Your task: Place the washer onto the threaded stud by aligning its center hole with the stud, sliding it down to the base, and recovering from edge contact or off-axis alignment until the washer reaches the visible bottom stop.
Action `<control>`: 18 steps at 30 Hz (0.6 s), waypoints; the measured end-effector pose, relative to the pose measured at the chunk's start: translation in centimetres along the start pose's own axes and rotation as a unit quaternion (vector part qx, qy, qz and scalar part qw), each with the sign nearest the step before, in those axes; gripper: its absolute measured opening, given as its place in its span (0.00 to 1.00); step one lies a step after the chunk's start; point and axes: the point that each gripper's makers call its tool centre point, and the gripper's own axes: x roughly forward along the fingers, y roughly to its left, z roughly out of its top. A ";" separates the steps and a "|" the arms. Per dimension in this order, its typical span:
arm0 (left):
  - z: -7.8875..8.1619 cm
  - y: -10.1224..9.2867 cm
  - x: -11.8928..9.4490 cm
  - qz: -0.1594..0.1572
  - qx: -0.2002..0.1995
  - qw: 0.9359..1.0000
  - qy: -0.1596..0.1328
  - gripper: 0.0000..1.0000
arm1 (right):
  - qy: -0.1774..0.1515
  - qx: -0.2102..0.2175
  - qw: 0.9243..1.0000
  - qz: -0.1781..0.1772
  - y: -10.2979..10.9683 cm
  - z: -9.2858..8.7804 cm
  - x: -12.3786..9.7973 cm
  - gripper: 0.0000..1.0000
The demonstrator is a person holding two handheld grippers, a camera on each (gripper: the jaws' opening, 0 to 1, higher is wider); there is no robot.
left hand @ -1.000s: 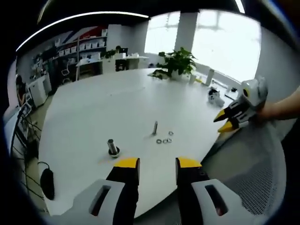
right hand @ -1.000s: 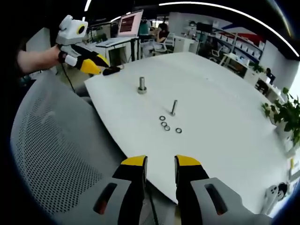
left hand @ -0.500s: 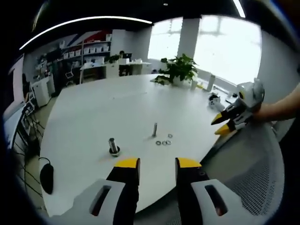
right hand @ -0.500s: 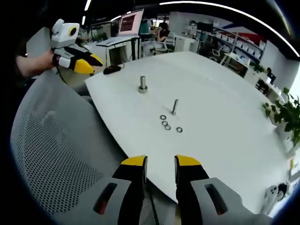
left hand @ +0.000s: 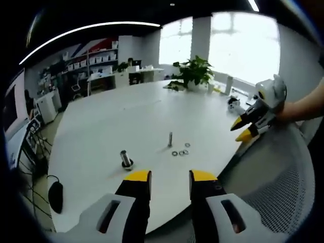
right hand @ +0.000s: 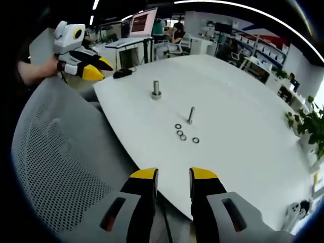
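Note:
Several small washers (right hand: 180, 134) lie loose on the white table (right hand: 243, 152), just in front of a thin upright threaded stud (right hand: 191, 115). The left gripper view has the same stud (left hand: 170, 139) and washers (left hand: 180, 151) mid-table. My right gripper (right hand: 173, 177) is open and holds nothing; it hovers over a chair back, short of the table edge. My left gripper (left hand: 170, 177) is also open and holds nothing, near the table's edge. Each gripper appears in the other's view, the right gripper (left hand: 242, 129) and the left gripper (right hand: 96, 68), both off the table.
A thicker bolt on a round base (right hand: 156, 90) stands left of the stud. A black mouse (left hand: 55, 196) lies near the table edge. A grey mesh chair (right hand: 55, 157) sits between my right gripper and the table. A potted plant (left hand: 195, 72) stands at the far end.
Both views have shifted slightly with my hands. The stud, washers and bolt have stayed put, and both grippers' jaws stand as before.

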 end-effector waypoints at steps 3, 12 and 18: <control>-0.1 -0.1 0.0 0.001 0.011 1.000 0.004 0.28 | 0.009 -0.024 1.000 0.003 0.3 0.0 0.2 0.27; -0.5 0.0 0.1 -0.006 0.002 1.000 0.011 0.28 | 0.014 -0.016 1.000 0.002 -0.6 0.9 0.2 0.26; -0.6 -0.4 0.2 -0.004 0.030 0.999 0.018 0.28 | 0.014 -0.025 1.000 -0.004 -2.5 2.8 2.4 0.26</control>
